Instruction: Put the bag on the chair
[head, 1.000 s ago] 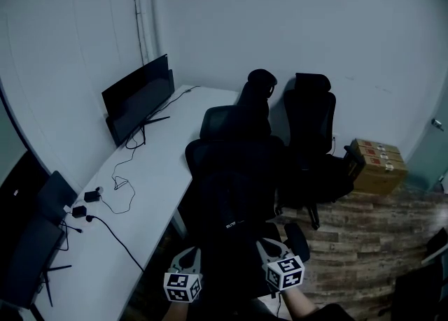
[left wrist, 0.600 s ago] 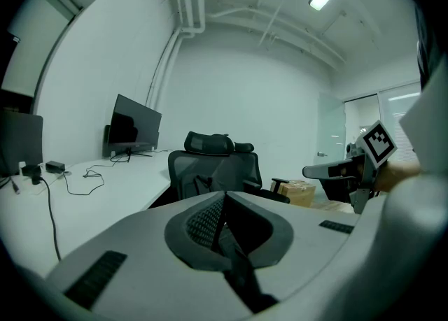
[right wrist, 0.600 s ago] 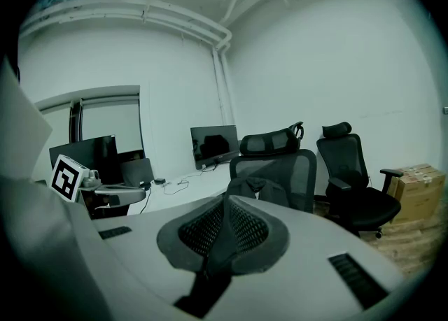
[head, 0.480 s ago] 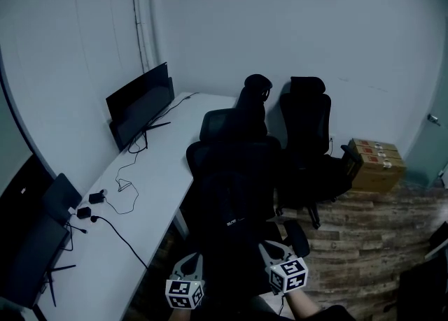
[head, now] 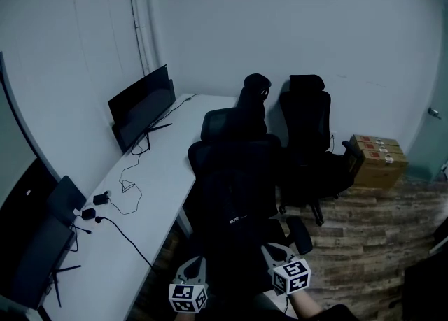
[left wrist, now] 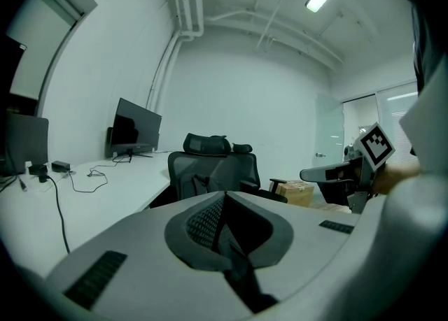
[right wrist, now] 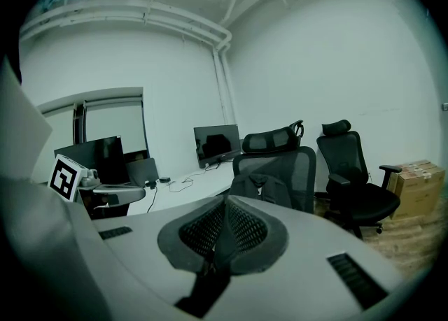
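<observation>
The black bag (right wrist: 262, 188) rests on the seat of the near black office chair (right wrist: 274, 162), leaning against its mesh back. From the left gripper view the bag (left wrist: 198, 184) sits in that chair (left wrist: 213, 166) too. In the head view the chair (head: 227, 122) stands by the desk, and the dark shapes below it blend together. My left gripper (head: 192, 265) and right gripper (head: 271, 250) are low in that view, apart from the chair. The left gripper (left wrist: 222, 197) and the right gripper (right wrist: 225, 204) are both shut, with nothing visible between the pads.
A long white desk (head: 150, 197) runs along the left wall with a monitor (head: 140, 106), cables and a laptop (head: 49, 218). A second black chair (head: 308, 127) stands behind the first. A cardboard box (head: 379, 160) sits on the wood floor at right.
Both grippers have slid slightly toward the bottom edge of the head view, away from the chair. The bag and chair have stayed put.
</observation>
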The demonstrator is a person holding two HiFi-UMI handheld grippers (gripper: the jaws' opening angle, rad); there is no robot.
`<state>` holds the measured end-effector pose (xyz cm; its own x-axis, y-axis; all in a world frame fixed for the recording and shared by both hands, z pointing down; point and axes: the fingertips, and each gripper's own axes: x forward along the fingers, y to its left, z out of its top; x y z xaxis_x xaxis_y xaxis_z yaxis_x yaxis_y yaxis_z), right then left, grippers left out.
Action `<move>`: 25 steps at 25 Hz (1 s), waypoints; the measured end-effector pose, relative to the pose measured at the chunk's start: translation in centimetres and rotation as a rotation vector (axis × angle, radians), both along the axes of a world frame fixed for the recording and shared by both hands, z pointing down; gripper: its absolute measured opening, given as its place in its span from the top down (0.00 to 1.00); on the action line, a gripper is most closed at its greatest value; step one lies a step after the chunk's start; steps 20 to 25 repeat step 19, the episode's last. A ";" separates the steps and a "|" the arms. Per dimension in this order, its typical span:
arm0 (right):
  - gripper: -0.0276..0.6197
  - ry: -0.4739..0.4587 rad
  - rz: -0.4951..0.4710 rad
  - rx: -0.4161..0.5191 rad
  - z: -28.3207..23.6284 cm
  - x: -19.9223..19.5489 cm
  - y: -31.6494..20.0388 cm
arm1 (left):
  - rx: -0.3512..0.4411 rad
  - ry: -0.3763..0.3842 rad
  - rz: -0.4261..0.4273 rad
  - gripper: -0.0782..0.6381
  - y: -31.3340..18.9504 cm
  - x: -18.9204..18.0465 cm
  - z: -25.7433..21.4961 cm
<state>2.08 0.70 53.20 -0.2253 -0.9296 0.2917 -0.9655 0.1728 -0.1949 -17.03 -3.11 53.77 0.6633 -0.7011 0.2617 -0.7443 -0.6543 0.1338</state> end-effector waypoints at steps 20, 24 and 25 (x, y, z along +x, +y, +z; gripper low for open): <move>0.88 -0.012 -0.009 0.027 -0.3 0.0 -0.5 | -0.004 0.001 -0.022 0.86 -0.1 0.1 0.3; 0.88 -0.012 -0.009 0.027 -0.3 0.0 -0.5 | -0.004 0.001 -0.022 0.86 -0.1 0.1 0.3; 0.88 -0.012 -0.009 0.027 -0.3 0.0 -0.5 | -0.004 0.001 -0.022 0.86 -0.1 0.1 0.3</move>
